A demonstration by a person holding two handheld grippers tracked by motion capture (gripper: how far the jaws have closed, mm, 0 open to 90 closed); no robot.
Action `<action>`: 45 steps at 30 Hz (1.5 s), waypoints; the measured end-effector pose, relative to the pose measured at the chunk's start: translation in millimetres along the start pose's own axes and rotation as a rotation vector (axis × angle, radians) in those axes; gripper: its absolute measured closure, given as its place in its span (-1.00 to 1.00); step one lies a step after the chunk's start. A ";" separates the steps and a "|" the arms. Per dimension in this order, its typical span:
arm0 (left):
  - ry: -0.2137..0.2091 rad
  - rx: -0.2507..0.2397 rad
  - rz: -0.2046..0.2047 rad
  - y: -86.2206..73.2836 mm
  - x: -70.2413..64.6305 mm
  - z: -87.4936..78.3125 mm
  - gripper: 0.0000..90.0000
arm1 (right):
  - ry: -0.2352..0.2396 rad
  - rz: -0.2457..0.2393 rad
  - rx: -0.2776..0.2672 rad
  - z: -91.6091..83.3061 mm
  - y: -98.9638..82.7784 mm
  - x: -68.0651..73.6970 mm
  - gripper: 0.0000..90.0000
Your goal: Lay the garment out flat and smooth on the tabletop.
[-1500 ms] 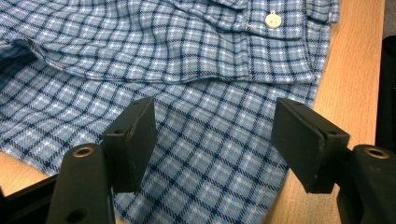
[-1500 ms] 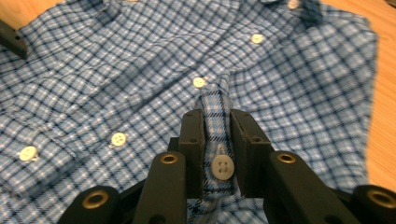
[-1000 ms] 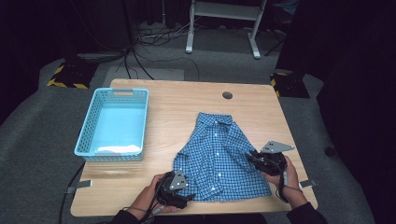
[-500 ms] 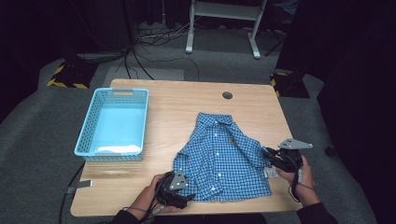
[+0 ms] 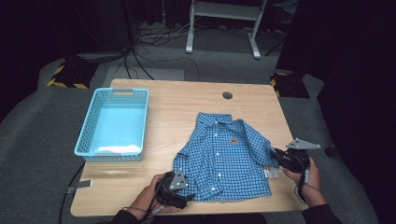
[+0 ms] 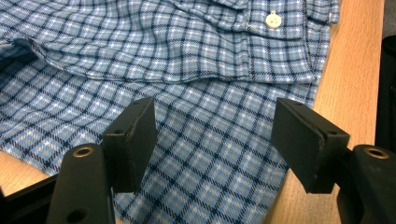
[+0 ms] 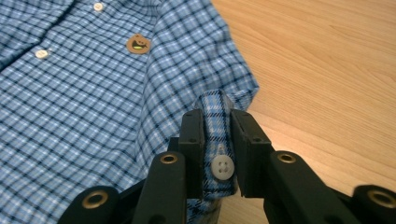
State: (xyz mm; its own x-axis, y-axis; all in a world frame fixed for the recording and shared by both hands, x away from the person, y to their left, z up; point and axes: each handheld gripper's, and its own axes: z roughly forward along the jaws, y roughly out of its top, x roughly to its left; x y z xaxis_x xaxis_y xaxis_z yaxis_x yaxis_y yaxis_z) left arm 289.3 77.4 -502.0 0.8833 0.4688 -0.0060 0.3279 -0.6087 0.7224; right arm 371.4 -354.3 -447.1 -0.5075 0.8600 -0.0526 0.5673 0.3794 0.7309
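A small blue checked shirt (image 5: 224, 156) lies front up on the wooden table (image 5: 187, 112), collar toward the far side. My right gripper (image 5: 275, 154) is at the shirt's right side, shut on the cuff of the sleeve (image 7: 217, 140), whose button shows between the jaws. A round brown badge (image 7: 138, 43) sits on the chest. My left gripper (image 5: 187, 196) rests at the shirt's lower left corner, open, with the hem fabric (image 6: 215, 154) lying under and between its jaws, which are wide apart.
A light blue plastic basket (image 5: 95, 119) stands on the left part of the table with something white in its near end. A round cable hole (image 5: 227, 95) is near the far edge. Bare wood lies beyond the shirt and right of the cuff (image 7: 327, 70).
My right gripper has moved out to the right with the cuff in it, and the sleeve has come unfolded from over the shirt body. The left gripper has stayed in place.
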 end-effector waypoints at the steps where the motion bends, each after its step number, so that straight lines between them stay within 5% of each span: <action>1: 0.000 0.000 0.000 0.0 0.0 0.0 -0.31 | 0.000 0.004 0.000 -0.1 -0.5 -0.9 0.67; 45: -0.003 0.004 0.001 -2.1 2.6 -3.0 -0.31 | -0.170 0.126 0.055 -0.7 -22.0 -44.3 0.56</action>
State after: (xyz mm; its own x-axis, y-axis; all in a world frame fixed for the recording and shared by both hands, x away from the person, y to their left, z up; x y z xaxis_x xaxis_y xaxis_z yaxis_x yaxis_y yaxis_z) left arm 289.9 81.8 -501.5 0.8846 0.4663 -0.0077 0.3287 -0.6118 0.7195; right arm 381.0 -400.9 -460.3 -0.3164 0.9451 -0.0810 0.6560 0.2797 0.7010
